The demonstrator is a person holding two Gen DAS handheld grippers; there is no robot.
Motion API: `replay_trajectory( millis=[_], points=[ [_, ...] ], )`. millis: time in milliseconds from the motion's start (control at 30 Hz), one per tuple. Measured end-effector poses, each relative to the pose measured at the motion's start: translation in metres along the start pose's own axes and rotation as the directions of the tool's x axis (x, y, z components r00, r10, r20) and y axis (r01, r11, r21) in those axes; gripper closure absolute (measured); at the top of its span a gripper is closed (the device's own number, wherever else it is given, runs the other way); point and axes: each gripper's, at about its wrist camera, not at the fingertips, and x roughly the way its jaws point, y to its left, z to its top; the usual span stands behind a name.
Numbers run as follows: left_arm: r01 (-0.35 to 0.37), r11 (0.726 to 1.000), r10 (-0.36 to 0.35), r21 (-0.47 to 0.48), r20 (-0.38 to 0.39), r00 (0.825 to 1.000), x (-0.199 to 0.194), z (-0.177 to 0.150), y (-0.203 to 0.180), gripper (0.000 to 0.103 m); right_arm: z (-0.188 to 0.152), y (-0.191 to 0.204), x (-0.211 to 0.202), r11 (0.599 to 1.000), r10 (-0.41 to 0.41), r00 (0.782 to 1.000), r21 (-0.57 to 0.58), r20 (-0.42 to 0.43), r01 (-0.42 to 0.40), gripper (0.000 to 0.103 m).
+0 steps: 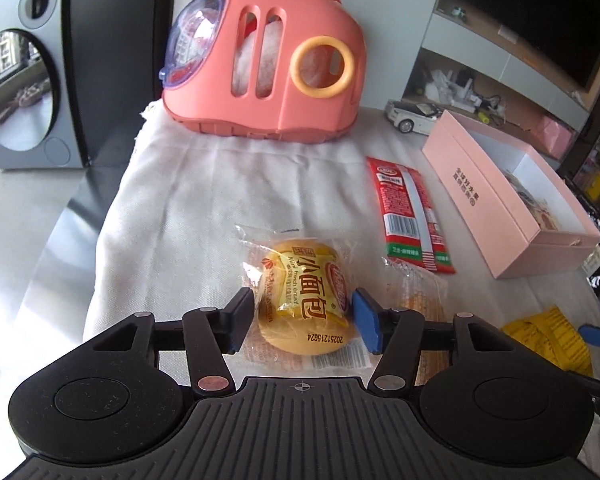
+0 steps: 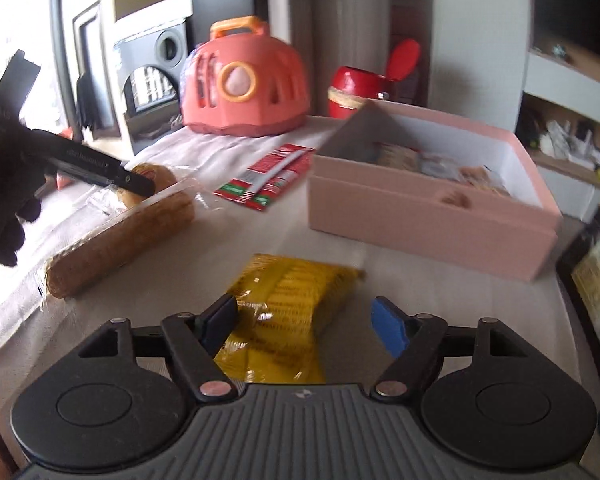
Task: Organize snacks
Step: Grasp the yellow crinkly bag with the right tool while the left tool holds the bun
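The pink box (image 1: 512, 196) stands open on the white cloth (image 1: 204, 184) that covers the desk, and a few wrapped snacks (image 2: 440, 168) already lie inside it. Everything else is placed around that box.

Just left of the box in the left wrist view lies a red packet (image 1: 412, 216), flat on the cloth and apart from the box wall. Further left and nearer the camera lies a small round bread roll (image 1: 304, 304) in a clear wrapper with yellow print. The left gripper (image 1: 304, 318) is over it, its fingers (image 1: 364, 320) spread wide on either side of the roll; whether the pads touch the wrapper is hard to tell, but they do not squeeze it.

In front of the box, in the right wrist view, a yellow packet (image 2: 288, 316) lies on the cloth. The right gripper (image 2: 304, 324) is at its near end with the fingers (image 2: 388, 330) well apart: the left one sits at the packet's edge, the right one stands clear of it. That view is somewhat blurred.

Left of the box and beyond the yellow packet lies a long brown bar (image 2: 124, 240) in a clear wrapper, beside the roll. Behind the box, at the far end of the cloth, stands a pink toy carrier (image 1: 268, 56) with an orange handle, and a red jar (image 2: 352, 90) stands near the box's far corner.
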Motion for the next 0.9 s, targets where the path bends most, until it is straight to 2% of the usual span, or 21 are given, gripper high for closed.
replay_trajectory(
  millis=[167, 233, 300, 367, 433, 533, 633, 767, 900],
  points=[
    [0.018, 0.997, -0.013, -0.079, 0.066, 0.998, -0.023, 0.002, 0.002, 0.049, -0.015, -0.019, 0.001, 0.991, 0.053, 0.999, 0.126, 0.002, -0.053, 0.02],
    [0.066, 0.995, -0.055, -0.08, 0.127, 0.99, -0.046, 0.003, -0.008, 0.05, -0.015, -0.022, 0.001, 0.987, 0.065, 0.998, 0.145, 0.007, -0.065, 0.02],
    [0.138, 0.989, -0.13, -0.044, 0.163, 0.978, -0.065, 0.003, -0.028, 0.05, -0.016, -0.021, 0.002, 0.988, 0.064, 0.998, 0.141, 0.005, -0.064, 0.019],
    [0.206, 0.978, -0.207, 0.019, 0.147, 0.967, -0.072, -0.004, -0.054, 0.049, -0.015, -0.018, 0.004, 0.99, 0.057, 0.998, 0.125, 0.0, -0.057, 0.017],
    [0.243, 0.967, -0.25, 0.082, 0.091, 0.964, -0.066, -0.018, -0.081, 0.049, -0.015, -0.015, 0.004, 0.992, 0.052, 0.999, 0.113, -0.004, -0.051, 0.016],
    [0.224, 0.965, -0.226, 0.139, -0.003, 0.974, -0.045, -0.04, -0.105, 0.049, -0.015, -0.014, 0.005, 0.993, 0.054, 0.998, 0.105, -0.01, -0.053, 0.015],
    [0.199, 0.974, -0.196, 0.105, -0.04, 0.98, -0.028, -0.052, -0.106, 0.05, -0.016, -0.017, 0.004, 0.991, 0.067, 0.998, 0.116, -0.016, -0.065, 0.013],
    [0.205, 0.976, -0.204, 0.077, -0.024, 0.979, -0.022, -0.056, -0.098, 0.049, -0.021, -0.011, -0.001, 0.994, 0.045, 0.999, 0.103, -0.025, -0.043, 0.01],
    [0.21, 0.976, -0.21, 0.062, -0.009, 0.978, -0.022, -0.055, -0.093, 0.049, -0.024, 0.005, -0.001, 1.0, 0.014, 0.998, -0.023, -0.069, -0.015, 0.007]
  ],
)
